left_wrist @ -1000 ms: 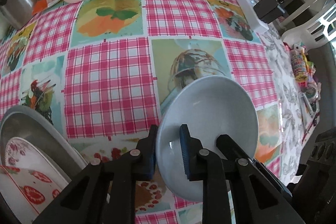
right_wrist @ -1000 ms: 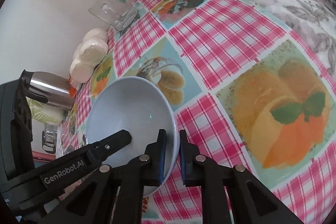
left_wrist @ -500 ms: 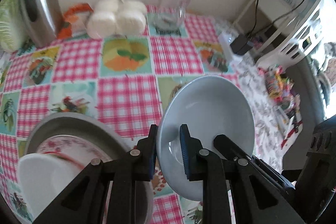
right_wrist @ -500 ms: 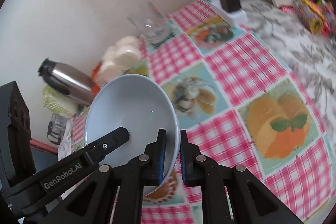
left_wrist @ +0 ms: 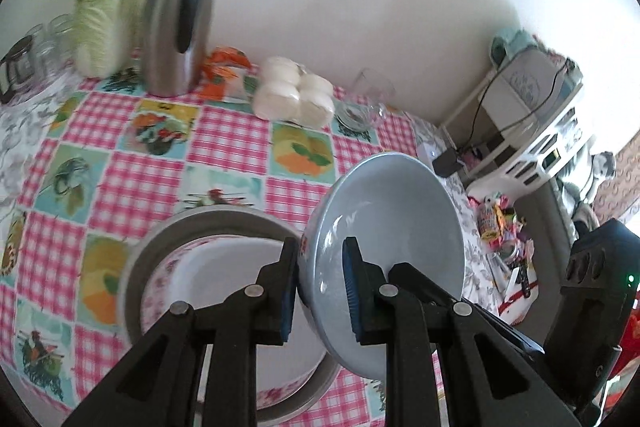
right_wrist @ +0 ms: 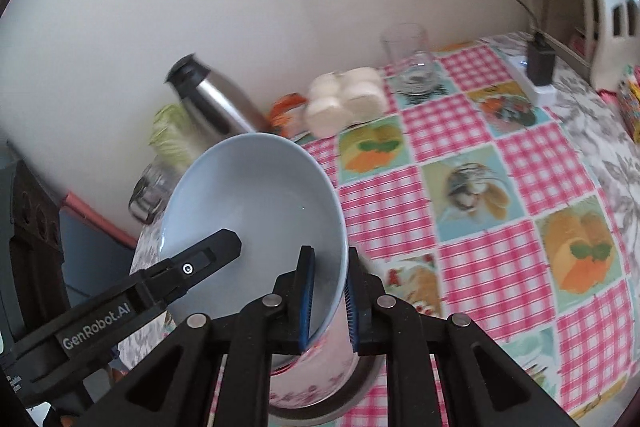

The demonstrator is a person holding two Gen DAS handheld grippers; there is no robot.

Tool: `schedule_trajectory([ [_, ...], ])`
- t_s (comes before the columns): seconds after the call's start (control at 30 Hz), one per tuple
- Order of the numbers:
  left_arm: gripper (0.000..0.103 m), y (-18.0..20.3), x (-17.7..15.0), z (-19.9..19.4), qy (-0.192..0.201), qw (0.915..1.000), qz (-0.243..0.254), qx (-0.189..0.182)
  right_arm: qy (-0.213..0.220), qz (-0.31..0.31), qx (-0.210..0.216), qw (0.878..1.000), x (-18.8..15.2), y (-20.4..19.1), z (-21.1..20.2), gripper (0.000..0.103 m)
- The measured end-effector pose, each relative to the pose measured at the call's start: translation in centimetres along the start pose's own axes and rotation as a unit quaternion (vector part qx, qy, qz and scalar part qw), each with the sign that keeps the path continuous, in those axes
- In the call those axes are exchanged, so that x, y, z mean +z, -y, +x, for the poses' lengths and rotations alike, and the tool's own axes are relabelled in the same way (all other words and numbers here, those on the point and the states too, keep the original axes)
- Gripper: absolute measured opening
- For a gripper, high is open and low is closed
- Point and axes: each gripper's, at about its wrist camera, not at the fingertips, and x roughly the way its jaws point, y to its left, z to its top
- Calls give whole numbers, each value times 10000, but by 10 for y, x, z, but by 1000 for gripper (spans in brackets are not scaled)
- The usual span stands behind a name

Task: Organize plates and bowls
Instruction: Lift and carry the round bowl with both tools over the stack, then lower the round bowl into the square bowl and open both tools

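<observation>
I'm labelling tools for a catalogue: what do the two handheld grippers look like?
Both the left gripper and right gripper are matte black, with angular linkage arms, silver rivets and ribbed blue pads. White "GenRobot.AI" lettering marks one finger.

Both claws raised pale blue bowl (left_wrist: 384, 227) higher above table.

Left gripper (left_wrist: 320, 285) angled downward, jaws clamped on the rim of the blue bowl (left_wrist: 394, 227). Right gripper (right_wrist: 329, 293) likewise angled down, jaws astride the opposite rim, pads touching, bowl tilted between both.
</observation>
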Motion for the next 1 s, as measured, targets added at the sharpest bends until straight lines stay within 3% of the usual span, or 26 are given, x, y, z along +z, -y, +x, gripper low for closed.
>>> schedule_trajectory([
  [0.17, 22, -28, -10, -13, 76, 9995, -284, -151, -59, -295, 98, 9995, -9, -28, 3, 16],
  [0.47, 22, -66, -26, -6, -123, 9945, -844, -603, -279, -696, -224, 9969, -24, -51, 19, 16],
  [1.0, 22, -69, -33, 5, -329, 9942, -903, -486, -447, -931, -611, 9928, -31, -53, 34, 17],
])
